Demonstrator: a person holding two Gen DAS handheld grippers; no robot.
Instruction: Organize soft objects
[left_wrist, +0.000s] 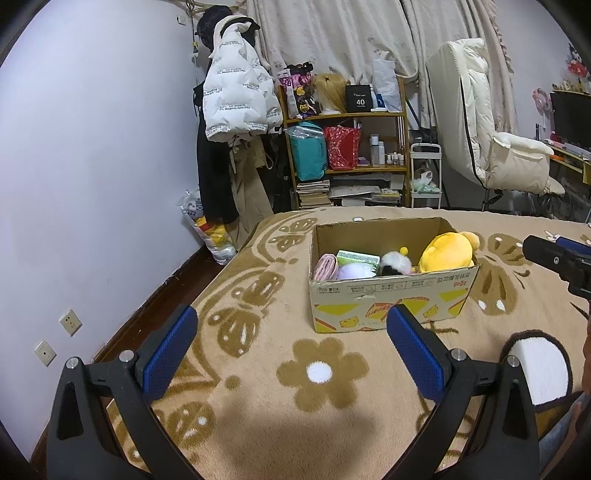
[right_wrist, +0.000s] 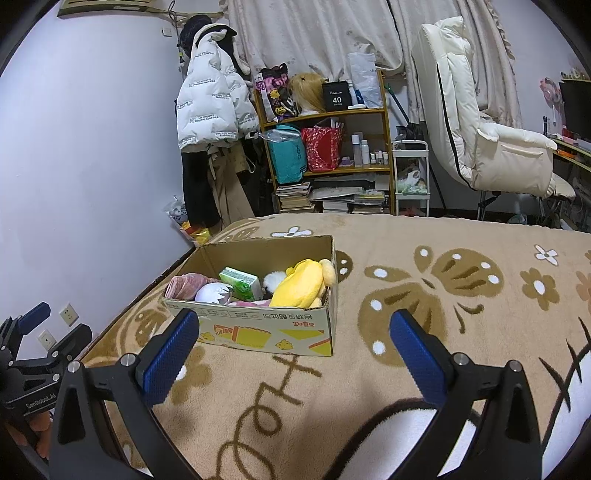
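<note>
An open cardboard box (left_wrist: 391, 291) (right_wrist: 258, 326) stands on the beige patterned blanket. Inside lie a yellow plush (left_wrist: 448, 251) (right_wrist: 301, 284), a black-and-white plush (left_wrist: 395, 263) (right_wrist: 273, 280), a green tissue pack (left_wrist: 358, 258) (right_wrist: 242, 282), a lilac plush (left_wrist: 352, 271) (right_wrist: 214, 293) and a pink folded cloth (left_wrist: 325, 266) (right_wrist: 186, 286). My left gripper (left_wrist: 291, 350) is open and empty, hovering over the blanket short of the box. My right gripper (right_wrist: 295, 354) is open and empty, just in front of the box's near wall.
The blanket (left_wrist: 295, 387) (right_wrist: 461, 295) covers a bed beside the lilac wall. Beyond the bed stand a cluttered shelf (left_wrist: 347, 147), hung coats (left_wrist: 232, 88), a white cart (left_wrist: 424, 177) and a cream chair (left_wrist: 498, 147). A bag of toys (left_wrist: 210, 232) sits on the floor.
</note>
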